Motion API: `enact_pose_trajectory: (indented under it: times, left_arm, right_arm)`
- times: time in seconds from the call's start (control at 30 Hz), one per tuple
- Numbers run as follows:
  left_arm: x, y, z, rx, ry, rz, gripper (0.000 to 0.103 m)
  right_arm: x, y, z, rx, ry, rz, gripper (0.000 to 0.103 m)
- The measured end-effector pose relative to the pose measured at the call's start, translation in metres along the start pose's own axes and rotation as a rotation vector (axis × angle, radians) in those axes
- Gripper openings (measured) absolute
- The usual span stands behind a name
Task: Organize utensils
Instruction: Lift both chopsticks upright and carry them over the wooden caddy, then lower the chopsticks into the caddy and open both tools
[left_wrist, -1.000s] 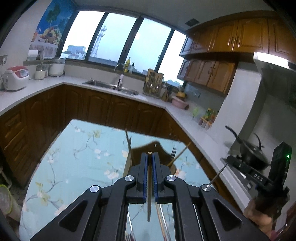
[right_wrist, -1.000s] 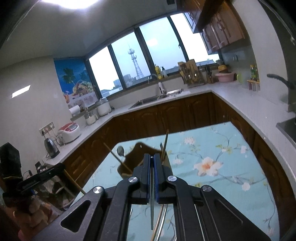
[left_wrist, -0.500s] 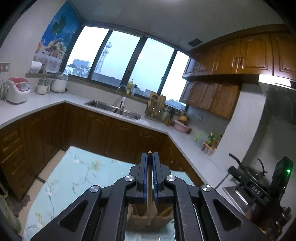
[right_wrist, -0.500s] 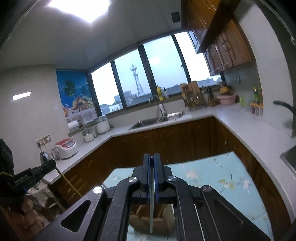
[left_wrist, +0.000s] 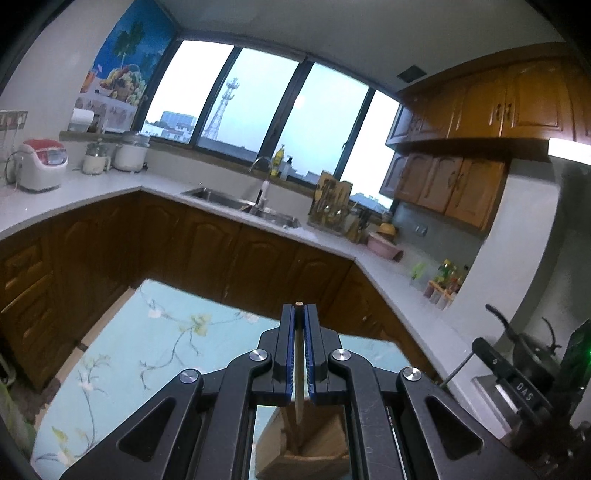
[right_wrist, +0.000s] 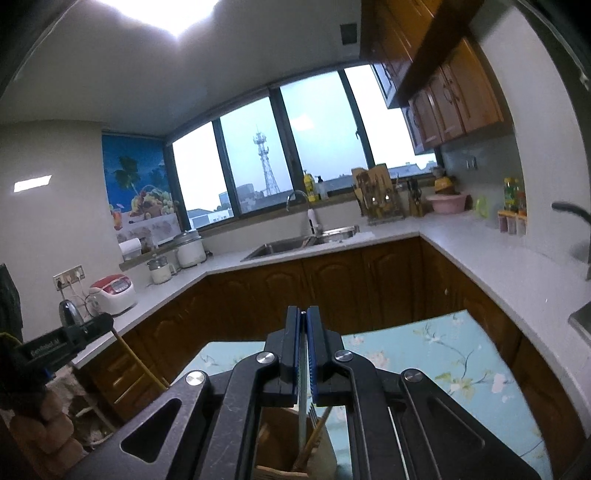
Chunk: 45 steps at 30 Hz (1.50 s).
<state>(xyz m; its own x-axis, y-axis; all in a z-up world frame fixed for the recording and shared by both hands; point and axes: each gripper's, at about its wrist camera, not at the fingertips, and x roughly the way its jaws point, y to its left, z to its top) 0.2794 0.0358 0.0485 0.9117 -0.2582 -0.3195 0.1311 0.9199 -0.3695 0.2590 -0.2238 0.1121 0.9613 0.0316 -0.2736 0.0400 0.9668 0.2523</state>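
Wood first: the left tool (left_wrist: 300, 347) is pinched tight on a pale wooden chopstick (left_wrist: 298, 387), blue pads pressed to either side of it, its tip hanging straight down over the wooden holder (left_wrist: 306, 450) that stands on the flowered worktop (left_wrist: 122, 369) below. A second ago that same stick was low among the other utensils, with a fork and more sticks poking up around it; now both tools have come up and the cameras look out across the kitchen, so only the holder's rim shows at the bottom of the left view. Lifted clear, I'd say, and lined up over a compartment, though which one I cannot tell from here.

Over to the right tool (right_wrist: 303, 354): shut just as narrowly on a thin metal utensil (right_wrist: 303, 410), a flat silvery shaft whose business end is hidden. Under it the same holder (right_wrist: 280, 454) already has a fork and a yellowish stick leaning in its near compartment. It has risen too; the worktop's far edge has slid down the view.

What that means: both pieces are in the air and ready to drop in. The risk is a tip catching the divider, or snagging the fork already inside.
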Motion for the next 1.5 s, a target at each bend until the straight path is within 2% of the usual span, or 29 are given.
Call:
enact_pose_trajectory:
  times: [0.17, 0.47, 0.6, 0.93, 1.07, 1.17, 1.23, 1.27, 1.33, 1.4, 1.43, 1.47, 1.5]
  left_arm:
    - [0.024, 0.002, -0.017, -0.015, 0.049, 0.012, 0.004]
    - [0.041, -0.003, -0.014, 0.003, 0.098, 0.014, 0.004]
    - [0.045, -0.002, -0.011, 0.009, 0.130, 0.011, 0.004]
    - [0.043, 0.006, 0.005, 0.014, 0.148, 0.004, 0.005]
    - [0.044, 0.006, 0.005, 0.022, 0.152, 0.010, 0.005]
    - [0.044, 0.005, 0.003, 0.025, 0.158, 0.014, 0.007]
    - [0.044, 0.006, 0.003, 0.022, 0.160, 0.018, 0.014]
    - [0.044, 0.006, 0.002, 0.020, 0.160, 0.022, 0.020]
    - [0.043, 0.004, 0.001, 0.020, 0.154, 0.028, 0.020]
    - [0.044, 0.003, 0.001, 0.021, 0.154, 0.034, 0.022]
    - [0.044, 0.003, -0.001, 0.021, 0.155, 0.034, 0.023]
    - [0.044, 0.002, -0.001, 0.021, 0.158, 0.035, 0.026]
    - [0.044, 0.003, -0.002, 0.022, 0.159, 0.039, 0.030]
  right_arm:
    - [0.011, -0.007, -0.017, 0.021, 0.033, 0.001, 0.004]
    - [0.025, -0.009, -0.043, 0.047, 0.105, 0.007, 0.004]
    - [0.022, -0.010, -0.043, 0.049, 0.097, 0.004, 0.004]
    - [0.026, -0.012, -0.040, 0.062, 0.124, 0.003, 0.005]
    - [0.026, -0.012, -0.044, 0.060, 0.130, 0.004, 0.008]
    - [0.027, -0.013, -0.045, 0.066, 0.134, 0.000, 0.008]
    - [0.026, -0.013, -0.045, 0.074, 0.134, 0.001, 0.009]
    - [0.026, -0.013, -0.044, 0.075, 0.135, -0.002, 0.009]
    - [0.027, -0.013, -0.044, 0.076, 0.140, -0.005, 0.010]
    - [0.027, -0.014, -0.044, 0.081, 0.142, -0.011, 0.016]
    - [0.027, -0.015, -0.044, 0.086, 0.142, -0.015, 0.028]
    - [0.026, -0.017, -0.045, 0.092, 0.140, -0.016, 0.046]
    - [0.026, -0.017, -0.044, 0.096, 0.137, -0.018, 0.050]
